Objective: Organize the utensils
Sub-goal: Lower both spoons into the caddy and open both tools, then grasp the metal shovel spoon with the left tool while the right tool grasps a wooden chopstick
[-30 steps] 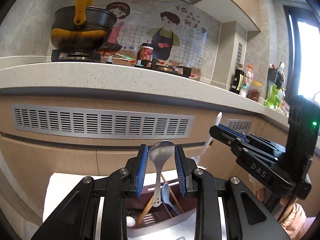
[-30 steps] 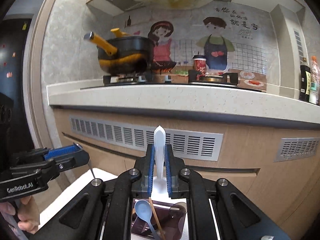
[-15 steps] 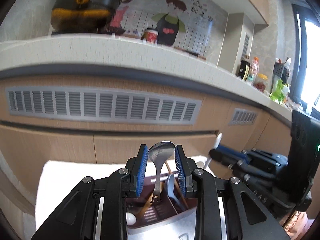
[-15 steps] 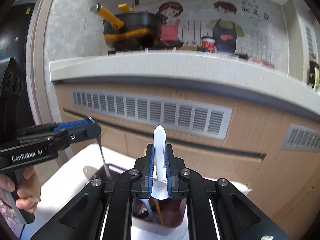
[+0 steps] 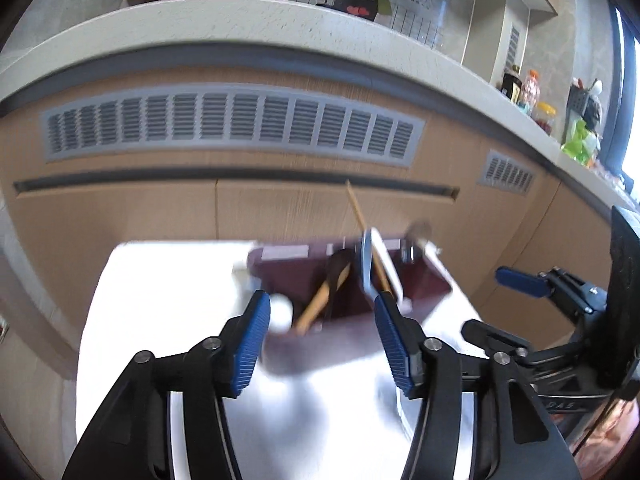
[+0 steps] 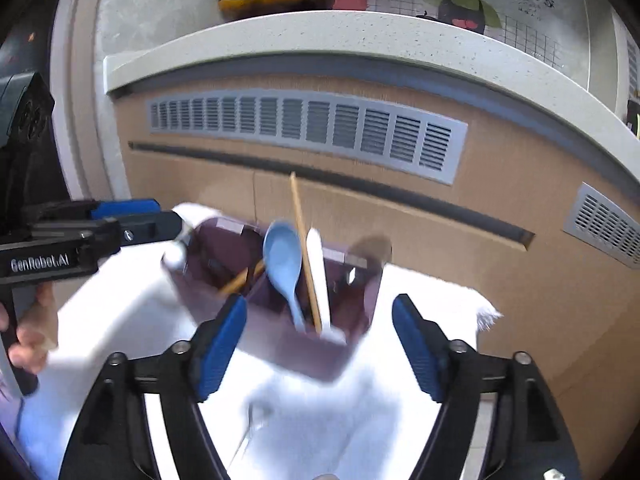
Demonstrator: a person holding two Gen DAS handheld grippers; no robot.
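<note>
Left wrist view shows us our left gripper (image 5: 322, 334) with its jaws opening and nothing between the blue pads; the holder (image 5: 416, 284), a dark maroon box, stands just ahead on the white cloth (image 5: 160, 288). In it we see a wooden spoon (image 5: 326, 296), a blue spoon (image 5: 366, 264), a chopstick (image 5: 362, 224) and a white utensil (image 5: 386, 266), all leaning. A round white object at the holder's near left corner is too blurred to name.

From the right wrist view, our right gripper (image 6: 320, 328) is also opening, empty, with the holder (image 6: 360, 300) beyond its pads. The blue spoon (image 6: 282, 258), the chopstick (image 6: 304, 248) and the white utensil (image 6: 318, 276) stand together in one compartment; the wooden spoon (image 6: 242, 278) lies in the compartment beside it. A metal utensil (image 6: 250, 428), blurred, lies on the cloth (image 6: 432, 292) near us.

We judge the step in hand to be the release into the holder. Next we should lift both grippers clear without knocking the leaning handles, then fetch whatever remains on the cloth.

Readable writing: "GenRobot.AI" on the left gripper's body, seen from the right wrist, and "DAS" faintly on the right gripper. The wall lettering is too small to read.
</note>
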